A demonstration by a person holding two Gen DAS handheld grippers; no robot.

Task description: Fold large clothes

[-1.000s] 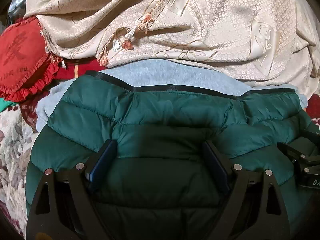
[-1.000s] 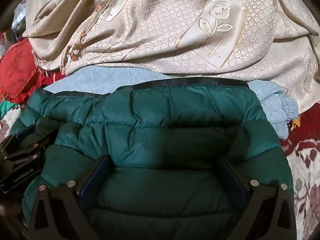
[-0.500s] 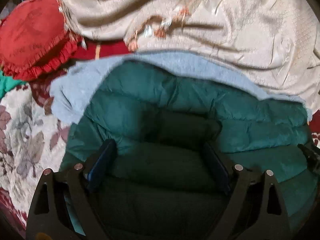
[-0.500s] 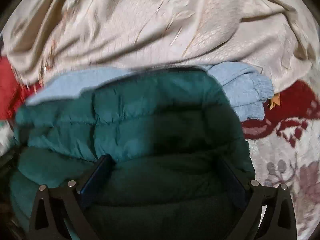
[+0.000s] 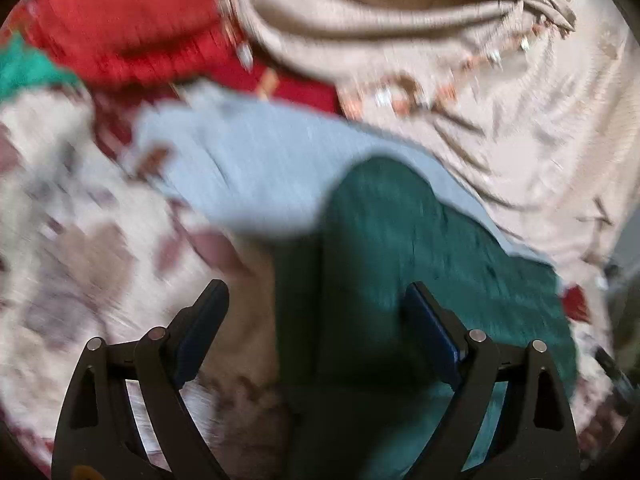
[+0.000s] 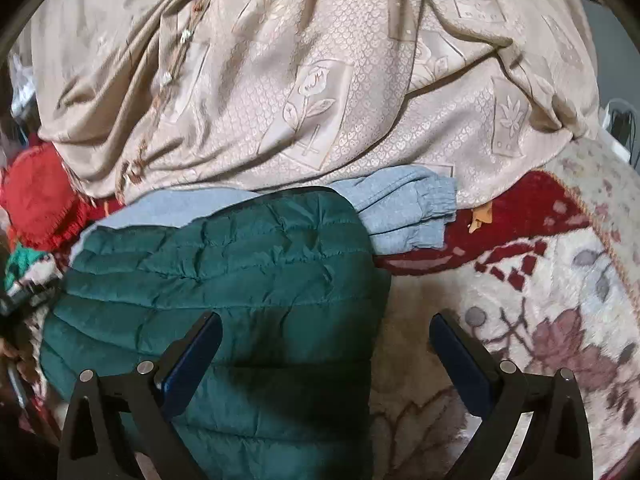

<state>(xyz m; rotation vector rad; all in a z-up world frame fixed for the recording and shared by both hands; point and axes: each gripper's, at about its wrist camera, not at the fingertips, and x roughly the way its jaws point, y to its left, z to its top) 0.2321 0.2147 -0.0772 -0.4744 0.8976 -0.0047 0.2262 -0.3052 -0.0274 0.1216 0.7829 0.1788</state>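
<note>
A dark green quilted puffer jacket (image 6: 224, 280) lies folded into a compact bundle on a floral blanket, on top of a light blue-grey garment (image 6: 404, 212). In the blurred left wrist view the jacket (image 5: 400, 264) fills the lower right and the blue-grey garment (image 5: 256, 172) pokes out beyond it. My left gripper (image 5: 316, 320) is open and empty over the jacket's left edge. My right gripper (image 6: 326, 348) is open and empty over the jacket's right edge, with its right finger over the blanket.
A beige embossed cloth (image 6: 320, 92) is heaped behind the clothes. A red frilled cushion (image 6: 36, 200) lies at the far left; it also shows in the left wrist view (image 5: 132, 20). The floral blanket (image 6: 560, 300) extends to the right and to the left (image 5: 80, 248).
Both grippers have pulled back and apart, the left swinging left and the right swinging right. The jacket's top edge, flat before, now lies folded over into a narrower bundle.
</note>
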